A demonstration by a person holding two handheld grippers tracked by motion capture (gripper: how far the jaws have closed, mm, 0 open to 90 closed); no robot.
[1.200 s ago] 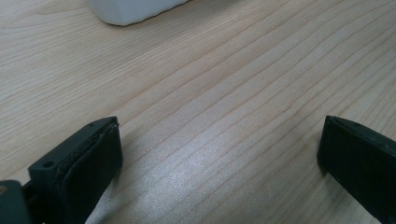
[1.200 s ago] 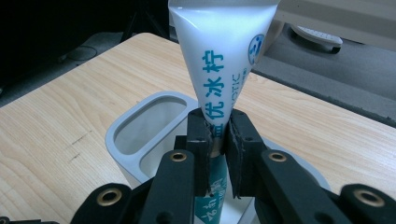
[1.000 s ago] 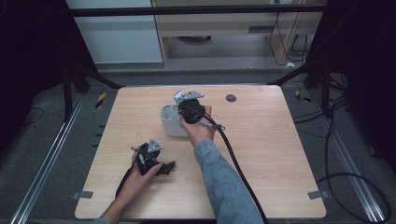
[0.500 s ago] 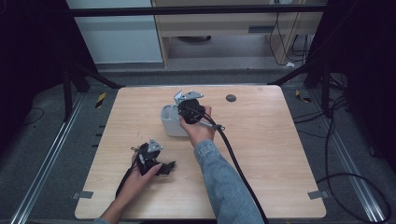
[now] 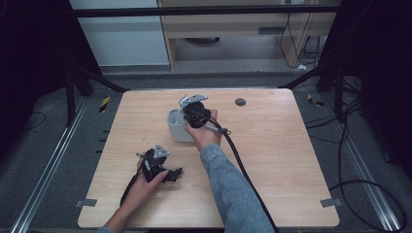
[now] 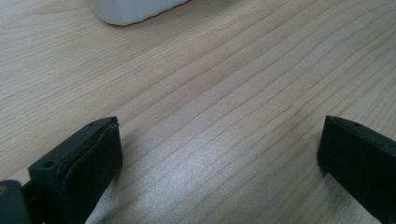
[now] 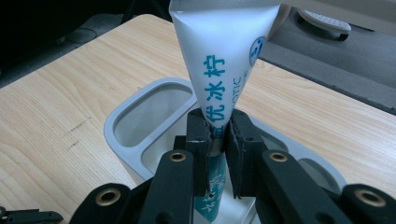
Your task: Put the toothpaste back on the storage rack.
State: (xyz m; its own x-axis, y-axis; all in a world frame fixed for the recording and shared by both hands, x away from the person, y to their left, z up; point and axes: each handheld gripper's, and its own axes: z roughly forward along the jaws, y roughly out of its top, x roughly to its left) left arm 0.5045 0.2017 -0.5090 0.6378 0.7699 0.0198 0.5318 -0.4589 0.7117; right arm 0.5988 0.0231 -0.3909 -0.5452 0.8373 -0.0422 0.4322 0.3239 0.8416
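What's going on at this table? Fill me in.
A person works with a tool in each hand. The right tool is shut on a white tube with blue print, holding it upright over a grey holder with compartments. The left tool is open, low over the bare wooden table.

**Right Gripper View: Tube Clamped Over Holder**

The right gripper (image 7: pixel 218 140) has both jaws closed on a white tube (image 7: pixel 224 56) with blue lettering. The tube stands upright above a grey compartmented holder (image 7: pixel 122 116) on the wooden table (image 7: pixel 51 93).
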